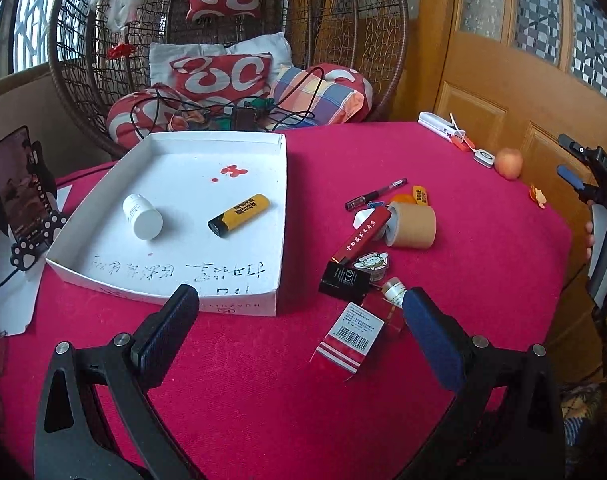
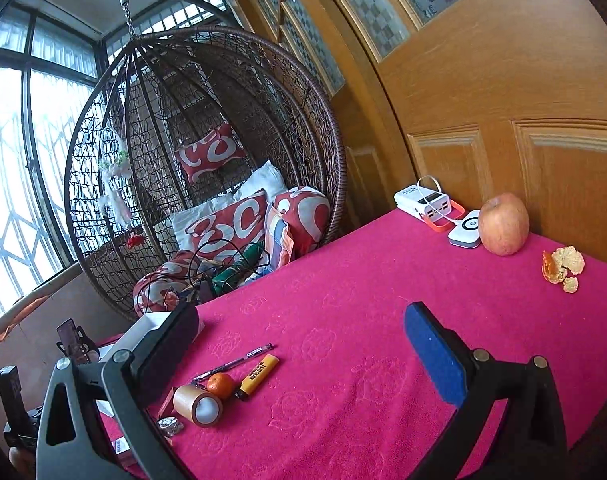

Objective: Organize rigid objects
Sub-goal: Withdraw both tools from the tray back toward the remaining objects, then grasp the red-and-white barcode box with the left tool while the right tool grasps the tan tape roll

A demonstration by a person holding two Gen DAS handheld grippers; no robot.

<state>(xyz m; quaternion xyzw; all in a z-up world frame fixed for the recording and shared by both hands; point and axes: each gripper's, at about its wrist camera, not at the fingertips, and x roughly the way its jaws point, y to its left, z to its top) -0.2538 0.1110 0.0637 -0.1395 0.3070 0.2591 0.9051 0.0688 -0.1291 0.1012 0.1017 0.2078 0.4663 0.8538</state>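
Observation:
A white cardboard tray (image 1: 171, 280) lies on the red cloth and holds a white pill bottle (image 1: 142, 216) and a yellow-and-black lighter (image 1: 239, 215). To its right is a loose pile: a black pen (image 1: 375, 193), a brown tape roll (image 1: 411, 220), a long red box (image 1: 357, 238), a black box (image 1: 345, 280), a red-and-white carton (image 1: 349, 338) and a small glass bottle (image 1: 395, 290). My left gripper (image 1: 299, 320) hovers open and empty in front of the tray's near corner. My right gripper (image 2: 299, 344) is open and empty over bare cloth, beyond the pen (image 2: 239, 360), a second lighter (image 2: 259, 376), an orange (image 2: 220, 385) and the tape roll (image 2: 197, 404).
An apple (image 2: 503, 224), a white power bank (image 2: 427, 200), a small white device (image 2: 463, 232) and orange peel (image 2: 563, 266) sit along the far table edge by the wooden door. A phone on a stand (image 1: 19, 200) stands left of the tray. A wicker hanging chair (image 2: 207, 152) with cushions is behind.

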